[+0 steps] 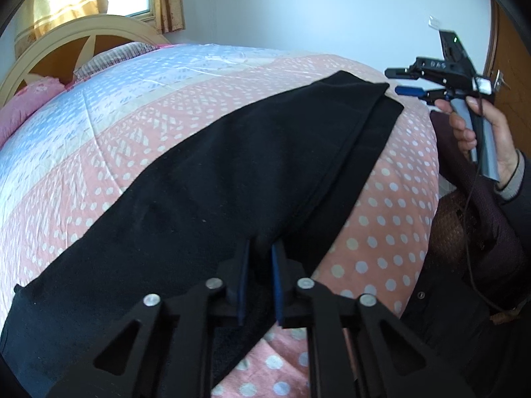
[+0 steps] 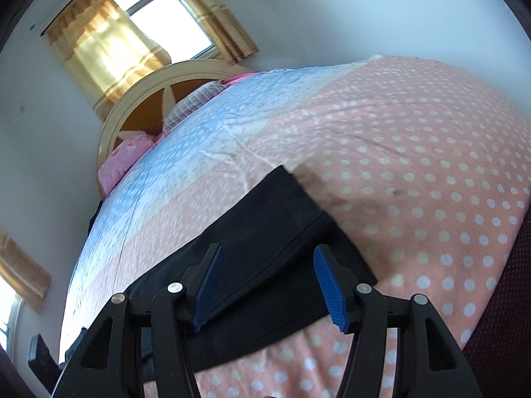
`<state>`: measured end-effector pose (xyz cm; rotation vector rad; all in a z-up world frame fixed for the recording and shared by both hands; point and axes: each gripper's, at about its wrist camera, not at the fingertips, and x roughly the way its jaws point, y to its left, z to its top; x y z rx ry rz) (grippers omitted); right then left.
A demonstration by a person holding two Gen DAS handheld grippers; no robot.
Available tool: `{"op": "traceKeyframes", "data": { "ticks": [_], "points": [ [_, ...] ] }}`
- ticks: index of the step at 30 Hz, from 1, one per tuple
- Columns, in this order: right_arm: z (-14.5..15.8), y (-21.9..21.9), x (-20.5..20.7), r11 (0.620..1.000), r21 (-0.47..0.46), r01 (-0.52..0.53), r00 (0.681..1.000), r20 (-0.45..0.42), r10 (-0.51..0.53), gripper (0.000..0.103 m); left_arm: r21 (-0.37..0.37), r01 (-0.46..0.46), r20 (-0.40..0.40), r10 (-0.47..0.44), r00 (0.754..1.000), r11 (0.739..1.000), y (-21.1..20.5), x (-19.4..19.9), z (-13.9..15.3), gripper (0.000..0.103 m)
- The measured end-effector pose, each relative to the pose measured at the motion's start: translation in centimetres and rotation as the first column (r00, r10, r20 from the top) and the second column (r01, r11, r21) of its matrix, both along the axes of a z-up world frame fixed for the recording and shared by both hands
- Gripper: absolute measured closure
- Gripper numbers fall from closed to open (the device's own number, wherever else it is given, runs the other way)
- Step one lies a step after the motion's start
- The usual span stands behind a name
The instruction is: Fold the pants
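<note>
Black pants (image 1: 232, 165) lie lengthwise across the bed, one leg folded over the other, with the leg ends toward the right. My left gripper (image 1: 261, 258) is shut on a fold of the black fabric along the near edge, at about mid-length. My right gripper (image 1: 395, 81) is held by a hand (image 1: 491, 139) in the air just beyond the leg ends and is open and empty. In the right wrist view, the right gripper (image 2: 267, 248) hovers open over the hem end of the pants (image 2: 265, 225), and its blue pads (image 2: 327, 278) touch nothing.
The quilt (image 1: 381, 199) is pink with white dots, turning blue and white farther back. A cream headboard (image 1: 83, 30), pink pillow (image 1: 13, 109) and curtained window (image 2: 159, 10) stand at the far left. A dark red garment (image 1: 478, 219) hangs at the bed's right edge.
</note>
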<state>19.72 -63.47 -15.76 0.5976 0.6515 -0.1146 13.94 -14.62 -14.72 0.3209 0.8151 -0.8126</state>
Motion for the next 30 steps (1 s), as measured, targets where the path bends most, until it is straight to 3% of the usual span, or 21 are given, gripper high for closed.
{"op": "traceKeyframes", "data": {
  "ticks": [2, 4, 5, 6, 14, 18, 22, 30],
  "points": [
    [-0.4, -0.8, 0.5, 1.0, 0.006, 0.017, 1.0, -0.009, -0.017, 0.046, -0.011, -0.007, -0.008, 0.007, 1.0, 1.0, 0.3, 0.2, 0.1, 0.094],
    [-0.8, -1.6, 1.4, 0.999, 0.02, 0.026, 0.999, -0.027, -0.025, 0.068, -0.007, -0.007, -0.005, 0.007, 1.0, 1.0, 0.4, 0.1, 0.1, 0.095],
    [-1.0, -1.8, 1.8, 1.0, 0.016, 0.024, 0.999, -0.042, -0.024, 0.088, -0.004, -0.009, 0.001, 0.009, 1.0, 1.0, 0.3, 0.1, 0.1, 0.095],
    [-0.9, -1.9, 2.0, 1.0, 0.006, 0.024, 0.999, -0.044, -0.024, 0.096, -0.004, -0.008, 0.004, 0.008, 1.0, 1.0, 0.3, 0.1, 0.2, 0.096],
    [2.5, -1.1, -0.1, 0.998, -0.035, -0.056, 0.993, 0.107, 0.059, 0.097, -0.104, -0.068, 0.032, 0.072, 0.997, 0.992, 1.8, 0.8, 2.3, 0.097],
    [0.6, -2.0, -1.7, 0.998, -0.045, -0.04, 0.998, 0.047, 0.042, 0.097, -0.141, -0.049, 0.027, 0.054, 0.998, 0.989, 2.7, 0.5, 2.9, 0.097],
    [-2.0, -3.7, -2.5, 1.0, 0.018, 0.008, 1.0, -0.02, -0.008, 0.097, -0.129, -0.011, 0.011, 0.013, 1.0, 0.992, 2.6, -0.2, 1.9, 0.097],
    [-2.2, -3.5, -1.5, 1.0, 0.005, 0.013, 0.999, -0.041, -0.013, 0.097, -0.074, 0.025, 0.013, -0.025, 1.0, 0.997, 1.6, -0.9, 0.6, 0.097]
  ]
}}
